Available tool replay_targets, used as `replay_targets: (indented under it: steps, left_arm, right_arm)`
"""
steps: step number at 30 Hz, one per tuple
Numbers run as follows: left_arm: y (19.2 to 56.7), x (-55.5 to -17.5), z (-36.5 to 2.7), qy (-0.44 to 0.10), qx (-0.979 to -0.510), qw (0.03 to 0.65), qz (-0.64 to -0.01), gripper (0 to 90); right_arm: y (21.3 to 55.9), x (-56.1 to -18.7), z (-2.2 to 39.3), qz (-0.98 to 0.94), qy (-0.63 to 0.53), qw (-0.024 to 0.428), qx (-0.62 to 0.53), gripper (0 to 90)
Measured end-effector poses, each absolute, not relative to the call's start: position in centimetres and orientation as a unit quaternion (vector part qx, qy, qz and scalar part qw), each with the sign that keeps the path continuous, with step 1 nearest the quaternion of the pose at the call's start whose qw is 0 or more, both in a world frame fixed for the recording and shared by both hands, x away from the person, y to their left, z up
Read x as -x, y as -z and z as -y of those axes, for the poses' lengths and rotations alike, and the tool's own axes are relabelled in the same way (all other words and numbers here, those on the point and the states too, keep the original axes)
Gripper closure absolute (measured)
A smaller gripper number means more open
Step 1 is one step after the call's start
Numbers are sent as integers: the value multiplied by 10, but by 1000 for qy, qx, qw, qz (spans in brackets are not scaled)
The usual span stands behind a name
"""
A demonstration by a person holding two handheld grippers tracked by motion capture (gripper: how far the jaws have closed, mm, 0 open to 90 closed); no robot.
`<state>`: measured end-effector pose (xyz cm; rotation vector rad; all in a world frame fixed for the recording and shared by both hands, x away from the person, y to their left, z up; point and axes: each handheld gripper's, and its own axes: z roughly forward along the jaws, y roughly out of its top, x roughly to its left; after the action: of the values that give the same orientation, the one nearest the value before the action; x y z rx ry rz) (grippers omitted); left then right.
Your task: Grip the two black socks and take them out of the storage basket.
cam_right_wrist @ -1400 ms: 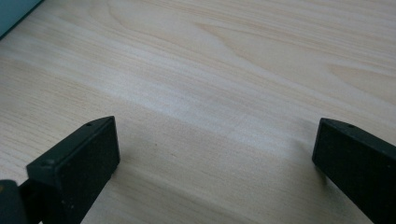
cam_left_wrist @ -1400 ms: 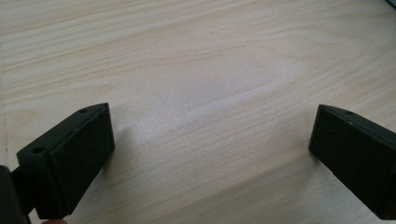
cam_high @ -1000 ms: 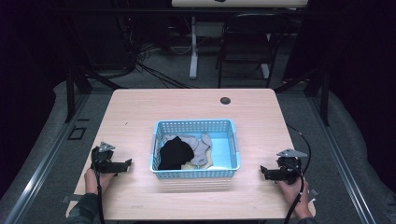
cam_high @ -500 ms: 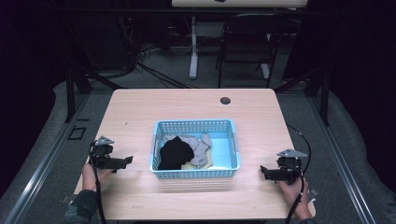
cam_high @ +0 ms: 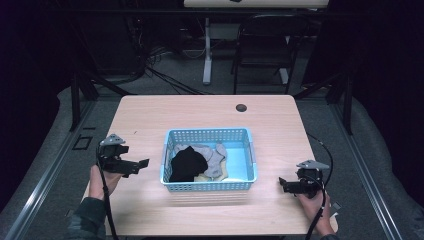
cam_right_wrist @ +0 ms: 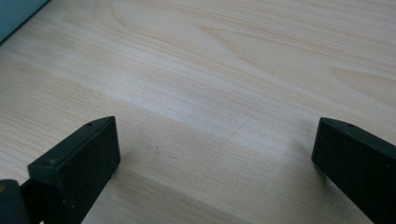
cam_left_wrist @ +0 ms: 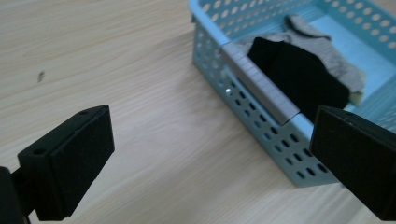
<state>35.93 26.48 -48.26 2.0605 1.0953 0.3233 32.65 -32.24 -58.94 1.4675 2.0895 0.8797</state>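
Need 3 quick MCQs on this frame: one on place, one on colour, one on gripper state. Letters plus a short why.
1. Where does the basket stand?
A. mid-table, between the two grippers
B. at the far edge by the dark round hole
C. on the floor

2. What colour is the cloth lying at the basket's left end?
A. red
B. black
C. white

3. How do the jaws of the left gripper stand?
A. shut on the cloth
B. shut on nothing
C. open, holding nothing

Answers:
1 A, the high view shows it on the table with the left gripper on one side and the right gripper on the other.
2 B, black beside grey fabric.
3 C, the left gripper view shows bare table between wide-apart jaws.
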Motion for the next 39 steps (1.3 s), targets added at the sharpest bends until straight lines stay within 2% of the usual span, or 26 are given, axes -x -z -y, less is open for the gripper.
replay_targets:
  steps: [8,20,39]
  left_arm:
    - [460,-365,-238,-122,-824,379,-403,3]
    - [448,-376,-196,-107,-854,349,-371,5]
    - [477,-408,-118,-39,-911,232,-337,93]
  right_arm:
    - [589,-327,322,-755,-318,219,-530,4]
    - [589,-326,322,-755,-318,219,-530,4]
    - [589,-326,322,-755,-318,219,-530,4]
